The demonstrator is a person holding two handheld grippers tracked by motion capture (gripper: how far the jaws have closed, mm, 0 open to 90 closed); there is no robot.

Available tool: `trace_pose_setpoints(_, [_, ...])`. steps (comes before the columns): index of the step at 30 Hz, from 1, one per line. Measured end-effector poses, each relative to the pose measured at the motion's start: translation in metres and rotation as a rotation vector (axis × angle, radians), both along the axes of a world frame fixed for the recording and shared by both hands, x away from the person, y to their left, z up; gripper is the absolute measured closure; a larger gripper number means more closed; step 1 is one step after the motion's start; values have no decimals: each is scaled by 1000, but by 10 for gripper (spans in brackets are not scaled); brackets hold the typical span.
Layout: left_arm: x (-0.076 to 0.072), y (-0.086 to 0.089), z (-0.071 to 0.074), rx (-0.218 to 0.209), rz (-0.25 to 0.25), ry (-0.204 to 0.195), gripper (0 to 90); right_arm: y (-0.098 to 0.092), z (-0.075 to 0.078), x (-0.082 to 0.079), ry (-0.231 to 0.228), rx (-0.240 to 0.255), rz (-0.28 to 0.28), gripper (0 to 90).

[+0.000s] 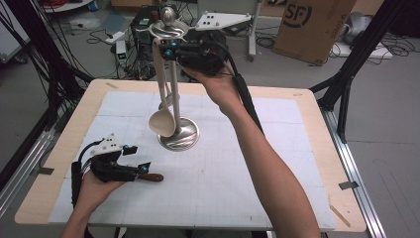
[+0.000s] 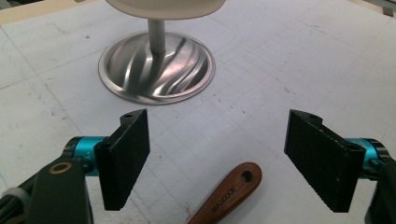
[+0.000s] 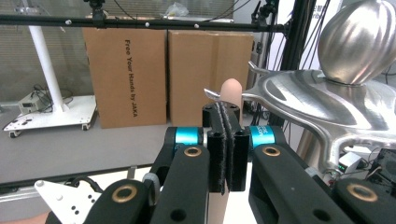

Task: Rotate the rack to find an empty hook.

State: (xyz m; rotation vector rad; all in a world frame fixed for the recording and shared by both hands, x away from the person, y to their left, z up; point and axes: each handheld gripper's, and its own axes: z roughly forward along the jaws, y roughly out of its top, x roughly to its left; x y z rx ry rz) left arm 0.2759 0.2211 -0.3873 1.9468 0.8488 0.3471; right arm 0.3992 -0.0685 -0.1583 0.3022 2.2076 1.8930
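Left claw (image 2: 217, 161) seen from behind its two black jaws, which rise from the bottom edge and stand wide apart, ridged pads facing each other, nothing pressed between them. Blue fittings sit behind each jaw. On the white gridded surface (image 2: 289, 60) between the jaws, low in frame, lies the end of a brown wooden handle (image 2: 227, 193) with a hanging hole and printed lettering; it touches neither pad. Farther ahead, upper left, a round polished metal stand base (image 2: 180, 70) with swirled flutes rests on the surface, a slim metal post (image 2: 156, 35) rising from its centre. At the top edge, the pale rounded underside of a spoon bowl (image 2: 163, 8) hangs over the post.
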Motion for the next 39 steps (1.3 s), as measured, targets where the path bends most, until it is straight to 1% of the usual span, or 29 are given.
trace_pose_setpoints(6, [0, 1, 0, 4, 0, -2, 230, -10, -2, -1, 1, 2, 2, 894])
trace_pose_setpoints(10, [0, 0, 0, -2, 4, 1, 230, -21, -5, 0, 6, 8, 5, 894])
trace_pose_setpoints(14, [0, 0, 0, 6, -1, 0, 231, -31, -7, 0, 8, 12, 0, 894])
trace_pose_setpoints(19, [0, 0, 0, 5, 1, 0, 230, -45, -9, 2, 11, 16, -26, 894])
trace_pose_setpoints(24, [0, 0, 0, 6, -2, -1, 231, -55, -5, 4, 3, 33, -53, 894])
trace_pose_setpoints(27, [0, 0, 0, 8, 0, -1, 231, -57, -3, 5, -1, 34, -71, 894])
trace_pose_setpoints(31, [0, -1, 0, 4, -1, 2, 231, -56, 1, 5, -6, 35, -81, 894])
trace_pose_setpoints(39, [0, -1, 0, 6, -2, 0, 231, -52, 5, 5, -12, 32, -70, 894])
